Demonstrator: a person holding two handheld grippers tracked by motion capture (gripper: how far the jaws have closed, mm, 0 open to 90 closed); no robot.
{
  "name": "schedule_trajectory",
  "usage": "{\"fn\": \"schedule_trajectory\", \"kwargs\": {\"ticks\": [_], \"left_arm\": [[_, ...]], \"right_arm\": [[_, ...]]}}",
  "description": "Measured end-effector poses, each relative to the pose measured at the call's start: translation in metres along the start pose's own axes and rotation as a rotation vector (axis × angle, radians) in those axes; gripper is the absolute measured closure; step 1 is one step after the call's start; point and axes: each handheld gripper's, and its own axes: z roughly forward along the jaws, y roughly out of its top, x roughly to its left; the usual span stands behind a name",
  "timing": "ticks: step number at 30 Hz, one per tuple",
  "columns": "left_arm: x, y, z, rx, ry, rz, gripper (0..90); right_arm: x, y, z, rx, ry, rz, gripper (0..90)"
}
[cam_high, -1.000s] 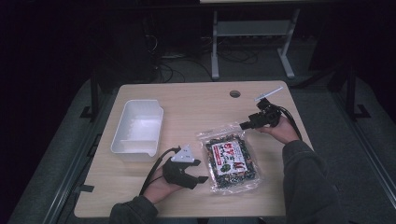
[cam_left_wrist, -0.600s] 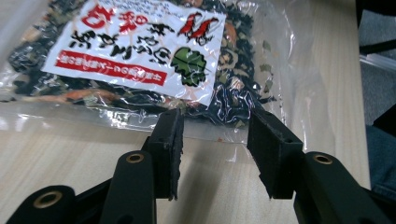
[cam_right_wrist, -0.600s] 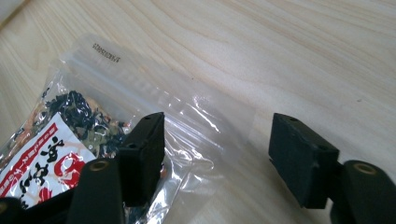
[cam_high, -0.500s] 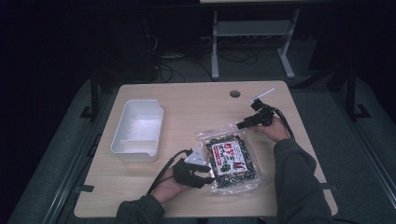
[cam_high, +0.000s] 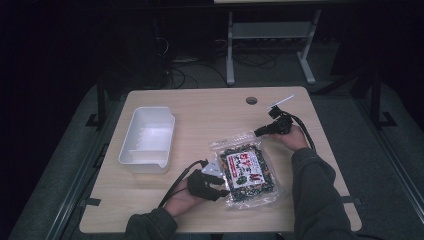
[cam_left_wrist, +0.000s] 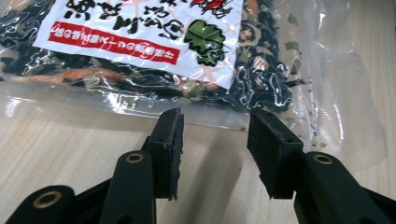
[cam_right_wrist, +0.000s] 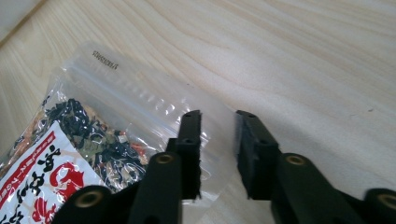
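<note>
Both grippers, left gripper (cam_high: 223, 189) at seven o'clock and right gripper (cam_high: 258, 133) at one, gape narrowly around the snack bag's (cam_high: 247, 171) edges; closing looks next.

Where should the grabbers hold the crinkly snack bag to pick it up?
Probably by its flat clear edges. The bag lies flat on the table, bulging in the middle. The right gripper, open, sits at the empty sealed top strip; the left gripper, open, faces the thin side seam. Coming in low from those sides looks best.
</note>
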Motion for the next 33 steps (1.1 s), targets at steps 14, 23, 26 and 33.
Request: {"fn": "schedule_trajectory", "kwargs": {"ticks": [14, 23, 26, 33], "left_arm": [[0.007, -0.006, -0.007, -0.029, 0.012, -0.057, 44.2], [0.016, -0.008, -0.014, -0.086, 0.048, -0.155, 26.4], [0.019, -0.008, -0.013, -0.134, 0.007, -0.204, 24.0], [0.023, -0.007, -0.004, -0.174, -0.036, -0.260, 22.9]], "right_arm": [[0.010, -0.005, -0.031, -0.100, 0.041, -0.048, 90.0], [0.028, -0.009, -0.074, -0.215, 0.037, -0.091, 90.0], [0.039, -0.011, -0.095, -0.272, 0.038, -0.122, 90.0], [0.059, -0.014, -0.118, -0.332, 0.050, -0.167, 90.0]]}}
